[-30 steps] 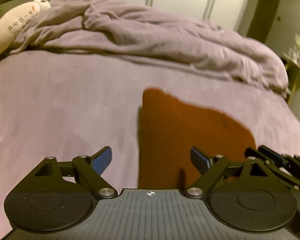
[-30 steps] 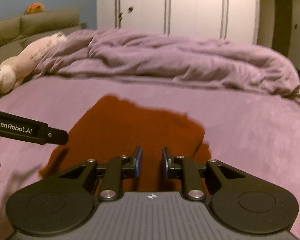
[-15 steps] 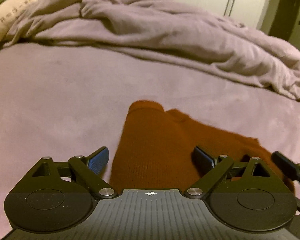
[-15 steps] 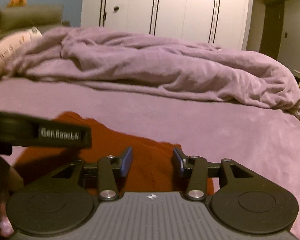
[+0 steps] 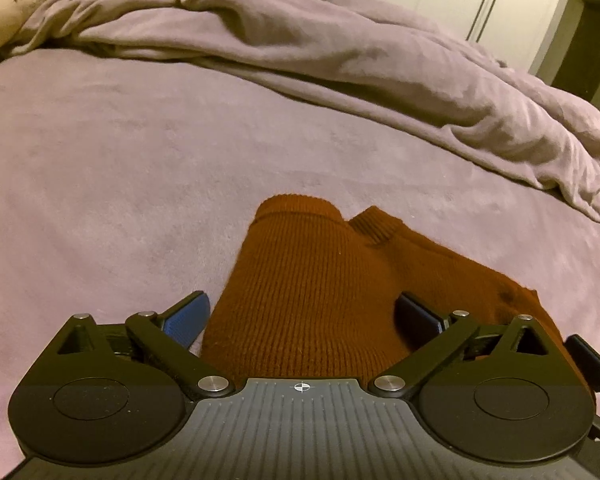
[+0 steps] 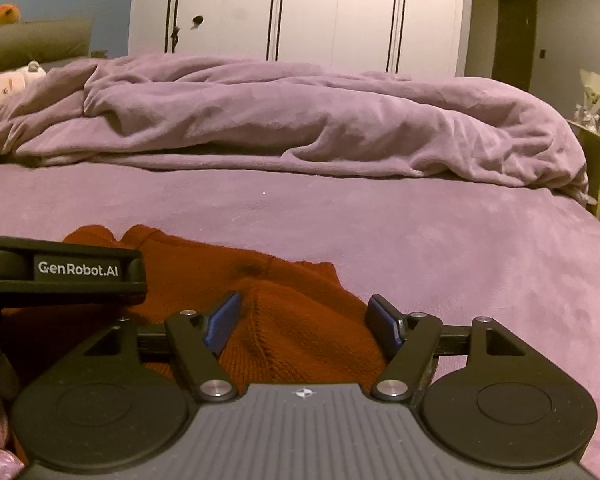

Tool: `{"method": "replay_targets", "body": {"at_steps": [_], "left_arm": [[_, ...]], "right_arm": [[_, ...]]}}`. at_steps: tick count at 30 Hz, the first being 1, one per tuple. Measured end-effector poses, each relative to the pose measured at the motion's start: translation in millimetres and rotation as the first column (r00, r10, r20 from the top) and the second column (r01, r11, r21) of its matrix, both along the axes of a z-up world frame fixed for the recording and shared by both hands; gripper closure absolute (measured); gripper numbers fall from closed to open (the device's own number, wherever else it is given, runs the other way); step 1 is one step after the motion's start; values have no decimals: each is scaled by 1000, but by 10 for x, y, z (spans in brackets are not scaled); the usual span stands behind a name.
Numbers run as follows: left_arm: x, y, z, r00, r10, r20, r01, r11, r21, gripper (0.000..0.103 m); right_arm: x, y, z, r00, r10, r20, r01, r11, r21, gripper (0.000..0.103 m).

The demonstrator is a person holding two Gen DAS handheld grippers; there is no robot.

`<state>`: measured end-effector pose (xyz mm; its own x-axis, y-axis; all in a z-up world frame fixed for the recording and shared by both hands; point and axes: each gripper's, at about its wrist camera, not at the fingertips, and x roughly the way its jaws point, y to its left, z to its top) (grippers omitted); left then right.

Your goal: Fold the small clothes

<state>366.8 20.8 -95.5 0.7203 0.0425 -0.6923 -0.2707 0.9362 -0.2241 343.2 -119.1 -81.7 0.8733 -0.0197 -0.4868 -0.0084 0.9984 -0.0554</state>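
Note:
A rust-brown knit garment (image 5: 320, 292) lies on the purple bed (image 5: 100, 184), its ribbed ends pointing away from me. My left gripper (image 5: 300, 312) hovers low over the garment's near part with its jaws opening wide; the knit lies under the gap and the blue pads do not press on it. In the right wrist view the same garment (image 6: 292, 320) bulges up between the spread fingers of my right gripper (image 6: 304, 318), whose jaws are opening and free of the cloth. The left gripper's black body (image 6: 60, 270) crosses the left of that view.
A crumpled purple duvet (image 6: 300, 120) is heaped across the far side of the bed. A cream plush toy (image 5: 16, 4) lies at the far left. White wardrobe doors (image 6: 300, 12) stand behind, and a small side table (image 6: 596, 148) at the right.
Both grippers have come down and closer to the garment, which has settled flat on the bed. The right jaws have spread from almost shut to wide; the left jaws have widened a little.

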Motion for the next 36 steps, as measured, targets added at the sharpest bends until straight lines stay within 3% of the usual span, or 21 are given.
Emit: {"method": "replay_targets", "body": {"at_steps": [5, 9, 12, 17, 23, 29, 33, 36], "left_arm": [[-178, 115, 277, 993, -66, -96, 61, 997, -48, 1], [-797, 182, 547, 988, -139, -61, 138, 990, -27, 1], [-1180, 168, 536, 983, -158, -91, 158, 987, -12, 1], [-1425, 159, 393, 977, -149, -152, 146, 989, -33, 0], [-1854, -52, 574, 963, -173, -208, 204, 969, 138, 1], [-2357, -119, 759, 960, -155, -232, 199, 964, 178, 0], [-2490, -126, 885, 956, -174, -234, 223, 954, 200, 0], [-2512, -91, 991, 960, -167, -225, 213, 957, 197, 0]], "right_arm": [[-148, 24, 223, 1000, 2, -20, -2, 1000, -22, 28], [-676, -51, 472, 998, 41, -40, -42, 999, -18, 28], [-1077, -153, 468, 995, 45, -87, -46, 999, -9, 28], [-1404, -270, 368, 980, 11, -196, -23, 998, -58, 28], [-1888, -155, 475, 949, 18, -315, -42, 997, -72, 20], [-2319, -43, 553, 902, 38, -431, -49, 999, -14, 4], [-2473, -49, 718, 883, 74, -464, -35, 995, 92, 4], [-2459, -10, 819, 860, 55, -507, -2, 994, 105, 4]]}}
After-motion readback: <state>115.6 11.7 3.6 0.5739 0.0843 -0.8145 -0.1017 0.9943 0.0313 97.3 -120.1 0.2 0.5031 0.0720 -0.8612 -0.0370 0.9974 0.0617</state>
